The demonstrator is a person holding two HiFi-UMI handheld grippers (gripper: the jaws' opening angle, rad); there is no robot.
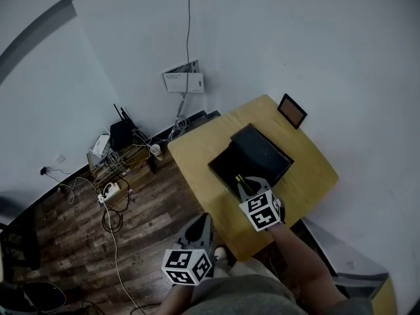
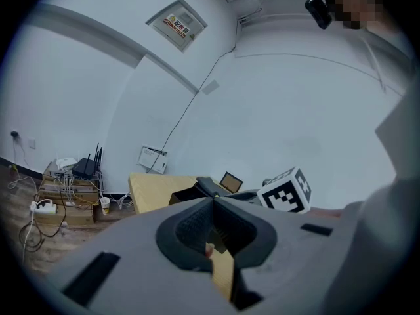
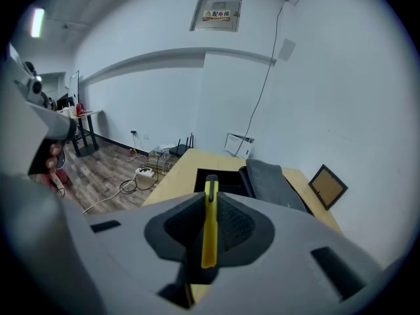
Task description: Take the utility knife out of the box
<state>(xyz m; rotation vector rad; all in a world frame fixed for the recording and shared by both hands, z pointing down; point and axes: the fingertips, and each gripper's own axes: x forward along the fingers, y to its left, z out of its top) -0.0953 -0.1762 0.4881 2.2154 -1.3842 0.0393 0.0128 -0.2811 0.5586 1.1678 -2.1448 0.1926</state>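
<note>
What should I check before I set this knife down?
1. Grip: ok. The right gripper has its jaws clamped on the yellow utility knife.
2. Knife clear of the black box: ok. It appears to be held above the opening.
3. Blade: cannot tell. No blade shows at the black tip.
4. Set-down spot: ok. There is bare yellow table beside the box.
5. Lid: ok. It lies behind the box, out of the way.
6. Left gripper: ok. Its jaws are together and empty, away from the box.
</note>
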